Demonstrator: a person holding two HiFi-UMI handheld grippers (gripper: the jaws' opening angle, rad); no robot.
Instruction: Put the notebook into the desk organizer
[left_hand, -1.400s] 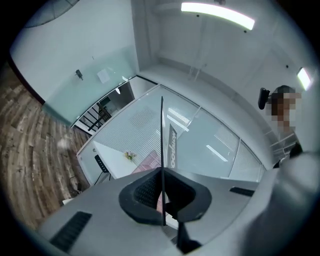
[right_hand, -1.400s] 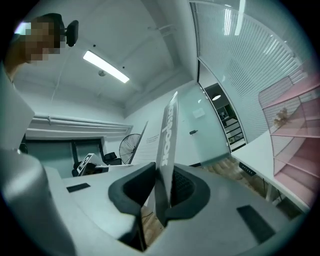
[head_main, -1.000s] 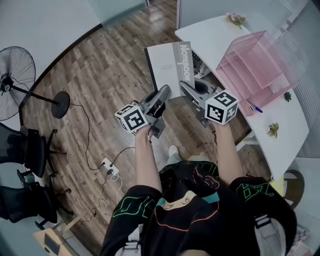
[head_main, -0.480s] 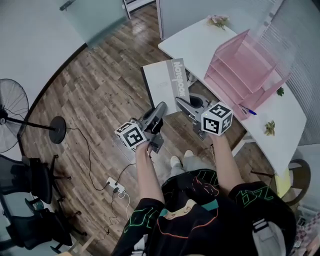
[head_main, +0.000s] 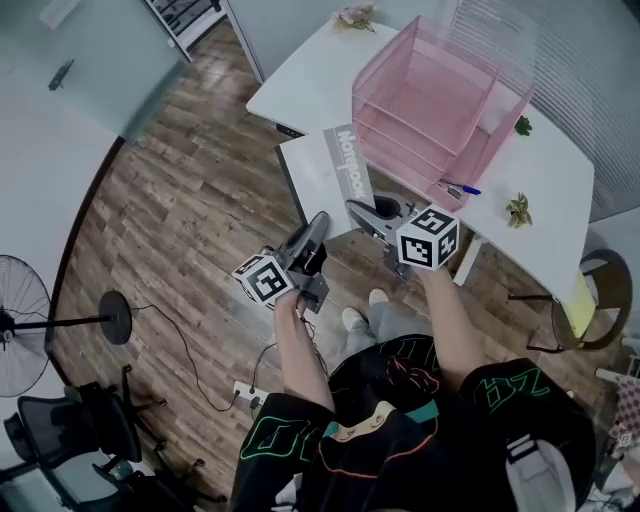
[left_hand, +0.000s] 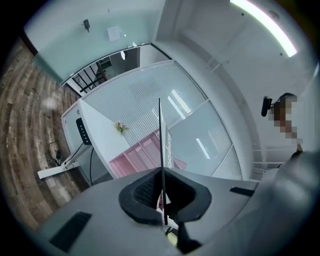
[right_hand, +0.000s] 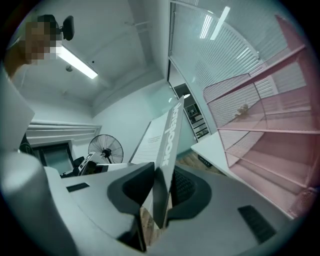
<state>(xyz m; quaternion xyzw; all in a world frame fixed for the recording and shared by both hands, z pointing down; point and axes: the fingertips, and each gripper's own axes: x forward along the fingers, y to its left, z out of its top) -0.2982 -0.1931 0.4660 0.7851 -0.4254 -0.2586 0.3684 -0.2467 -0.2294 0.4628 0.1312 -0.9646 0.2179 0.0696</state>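
Note:
A grey-and-white notebook (head_main: 325, 180) is held up over the wooden floor, its far corner just in front of the pink wire desk organizer (head_main: 430, 100) on the white desk (head_main: 540, 200). My left gripper (head_main: 318, 225) is shut on the notebook's thin near edge (left_hand: 161, 150), seen edge-on between the pads in the left gripper view. My right gripper (head_main: 358, 208) is shut on the grey spine side (right_hand: 167, 140). The organizer's open shelves (right_hand: 265, 145) fill the right of the right gripper view.
A blue pen (head_main: 462, 189) and a small plant (head_main: 518, 210) lie on the desk beside the organizer, with flowers (head_main: 357, 15) at its far end. A floor fan (head_main: 20, 320), office chairs (head_main: 80, 430) and a power strip (head_main: 250, 393) stand to the left.
Both grippers have carried the notebook toward the desk; its far corner now sits close to the organizer's front. The grips look unchanged.

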